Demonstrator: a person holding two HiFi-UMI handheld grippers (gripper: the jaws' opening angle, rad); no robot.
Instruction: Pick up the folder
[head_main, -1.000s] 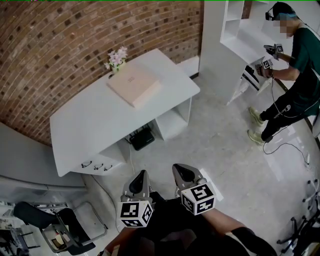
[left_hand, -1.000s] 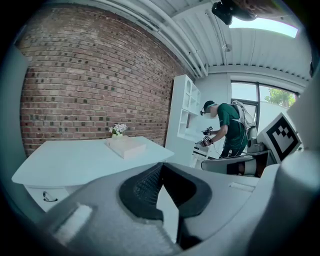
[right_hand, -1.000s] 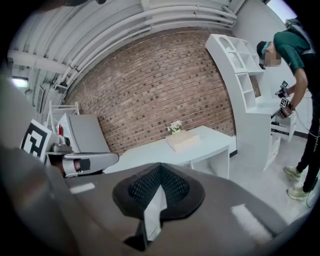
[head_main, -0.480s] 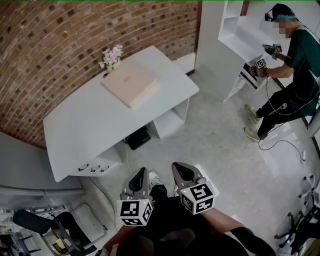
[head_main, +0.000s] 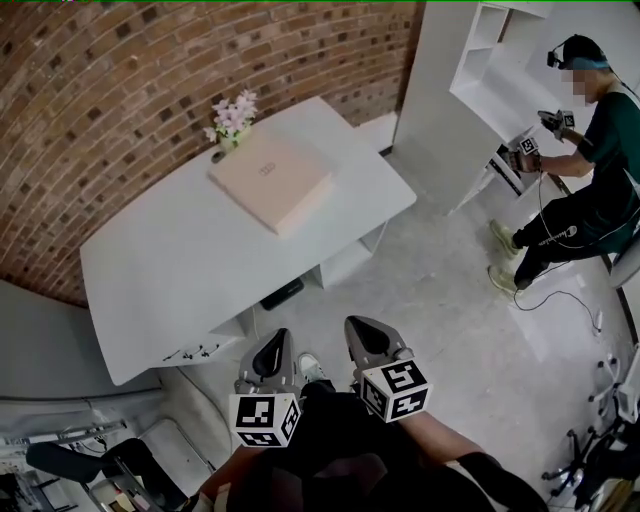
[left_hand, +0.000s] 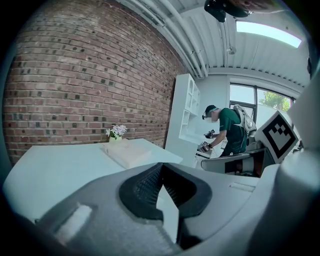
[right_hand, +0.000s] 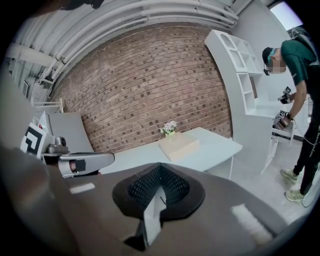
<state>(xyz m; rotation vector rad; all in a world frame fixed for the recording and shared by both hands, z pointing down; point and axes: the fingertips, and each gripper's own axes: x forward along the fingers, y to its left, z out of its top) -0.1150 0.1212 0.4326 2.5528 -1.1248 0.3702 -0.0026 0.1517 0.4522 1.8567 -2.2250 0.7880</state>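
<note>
Bench (head_main: 180, 270) with the folder (head_main: 270, 180) lying flat on it, untouched.
A brick wall (head_main: 150, 80) stood behind the white bench; a white shelf unit (head_main: 440, 100) and a person (head_main: 590, 170) were off to the right. The beige folder lay at the bench's far end, just beside small flowers (head_main: 232, 118). The left tongs (head_main: 275, 340) and right tongs (head_main: 360, 332) were pressed together, pinching nothing, well apart from the folder.

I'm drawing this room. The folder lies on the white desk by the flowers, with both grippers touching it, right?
No: in the head view the left gripper and right gripper hang short of the folder, on the desk by the flowers.
</note>
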